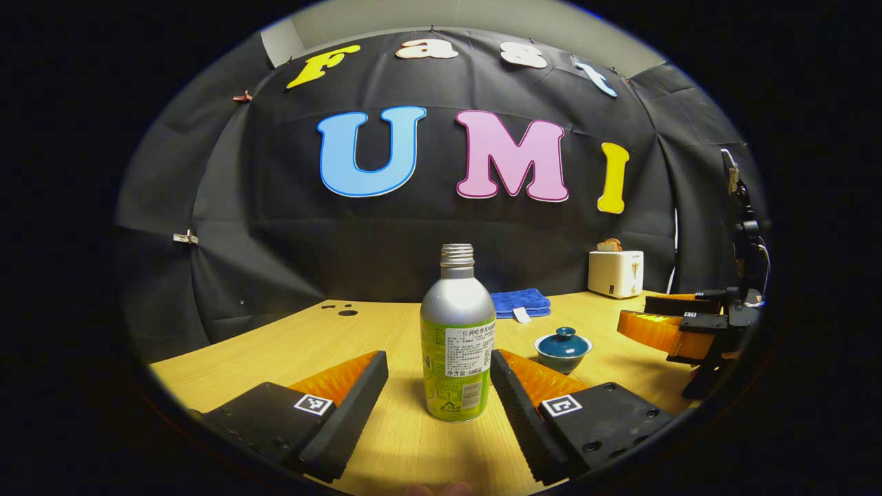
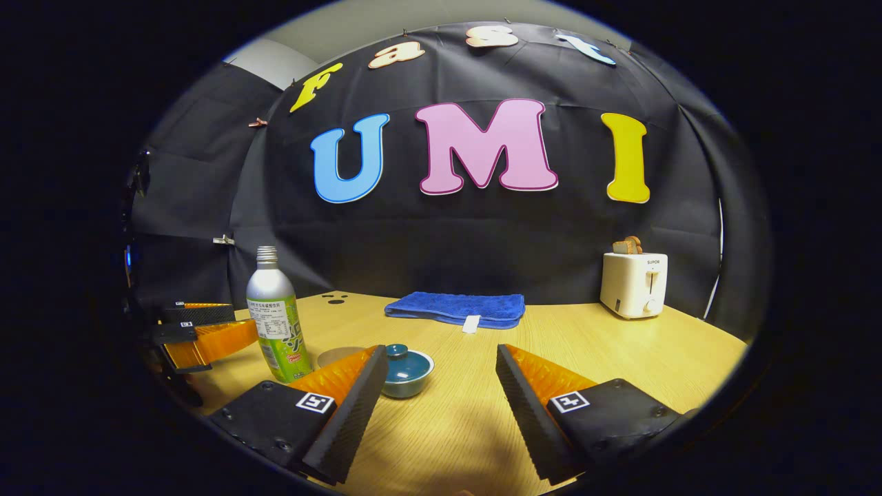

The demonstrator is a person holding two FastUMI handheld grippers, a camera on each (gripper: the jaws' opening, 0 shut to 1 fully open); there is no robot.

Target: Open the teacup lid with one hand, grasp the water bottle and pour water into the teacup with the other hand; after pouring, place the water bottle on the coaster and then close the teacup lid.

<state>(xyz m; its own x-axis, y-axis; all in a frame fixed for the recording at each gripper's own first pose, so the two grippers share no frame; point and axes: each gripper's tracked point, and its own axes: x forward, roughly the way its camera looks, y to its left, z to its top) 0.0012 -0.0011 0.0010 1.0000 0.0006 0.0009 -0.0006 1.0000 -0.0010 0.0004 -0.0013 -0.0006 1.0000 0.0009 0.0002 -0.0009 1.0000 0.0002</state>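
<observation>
While the left gripper [image 1: 439,386] stands with fingers apart, the uncapped water bottle [image 1: 457,337] rises between them untouched, bare wooden table [image 1: 289,344] stretching toward ten o'clock. At two o'clock sits the lidded teacup [image 1: 563,348]. The right gripper [image 2: 441,386] is spread wide, gripping nothing, the teacup at its eleven o'clock beside a coaster [image 2: 336,355].

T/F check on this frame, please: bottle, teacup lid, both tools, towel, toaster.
1. The water bottle stands upright between the open left tool. True.
2. The bottle has its cap on. False: bare threads at its neck.
3. The teacup lid is on the teacup. True.
4. The right tool is shut on the lid. False: open, gripping nothing.
5. The blue towel covers the toaster. False: it lies folded on the table, apart.
</observation>
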